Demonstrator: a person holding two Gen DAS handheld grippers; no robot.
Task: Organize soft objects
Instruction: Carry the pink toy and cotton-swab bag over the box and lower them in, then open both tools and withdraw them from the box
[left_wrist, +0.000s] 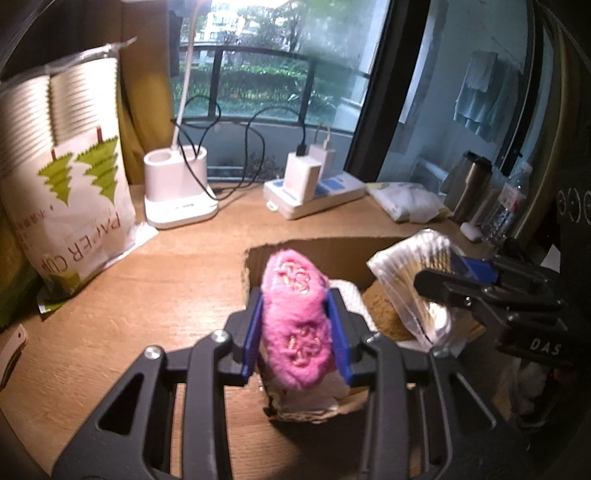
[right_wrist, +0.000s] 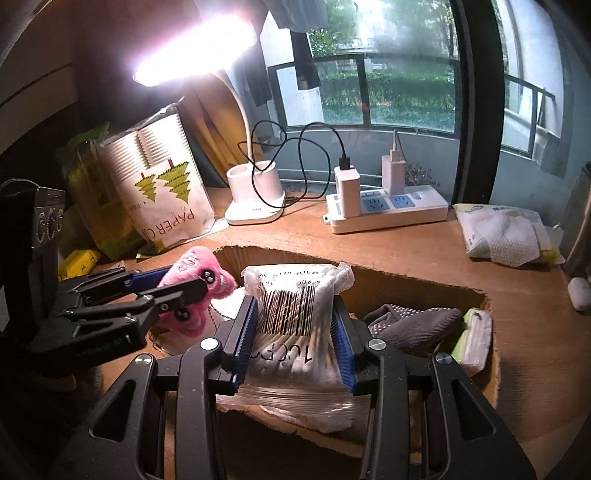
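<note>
**Two tongs, two loads, one box**

Left tongs (left_wrist: 295, 332): clamped on one pink plush item (left_wrist: 295, 325), held over the near-left corner of the cardboard box (right_wrist: 424, 280). Right tongs (right_wrist: 295, 347): clamped on one clear bag of cotton swabs (right_wrist: 291, 332) (barcode side up), over the box's near middle.

Inside the box: one grey dotted glove (right_wrist: 413, 321), one white-and-green folded cloth (right_wrist: 472, 343) at the right; the rest is hidden under the bag.

On the worktop (right_wrist: 524, 387), far side: one paper-cup pack (right_wrist: 159, 192), one lamp base (right_wrist: 255, 199), one power strip (right_wrist: 388, 210) with two chargers, one tissue pack (right_wrist: 502, 232). Bottles at far right are cut off.
</note>
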